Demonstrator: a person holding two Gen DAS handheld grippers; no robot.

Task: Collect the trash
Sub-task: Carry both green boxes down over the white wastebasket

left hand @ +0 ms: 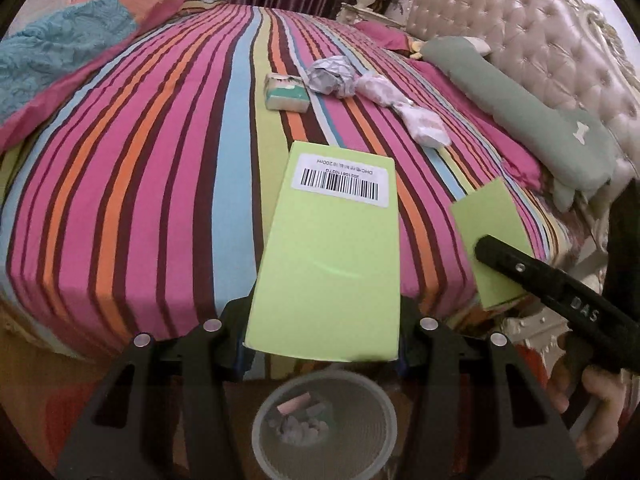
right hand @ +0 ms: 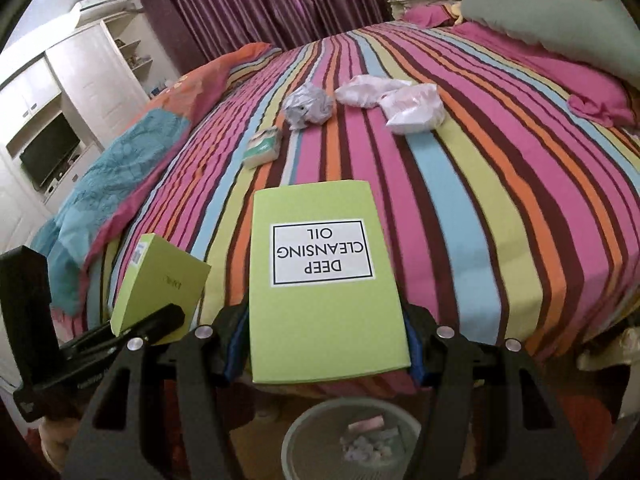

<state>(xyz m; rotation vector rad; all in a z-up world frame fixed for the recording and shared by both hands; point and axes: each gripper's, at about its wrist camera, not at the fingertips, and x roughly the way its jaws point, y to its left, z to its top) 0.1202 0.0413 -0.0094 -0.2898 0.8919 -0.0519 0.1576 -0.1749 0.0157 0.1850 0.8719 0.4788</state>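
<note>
Green boxes [left hand: 326,256] [right hand: 326,276] clamped lengthwise, pointing away from tools.

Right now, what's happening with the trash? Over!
Left gripper and right gripper each clamp a green box. Bin below. Nothing blocking.

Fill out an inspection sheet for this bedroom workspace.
Surface: striped bedspread.
Job's things: green box with barcode in left gripper; green cleansing-oil box in right gripper; bin below, some trash inside.
Clutter: small carton, crumpled paper, white wrapper on bed.
Grippers: both shut on boxes.
Cables: nothing seen.
Surroundings: tufted headboard, green pillow, purple curtains, television.
</note>
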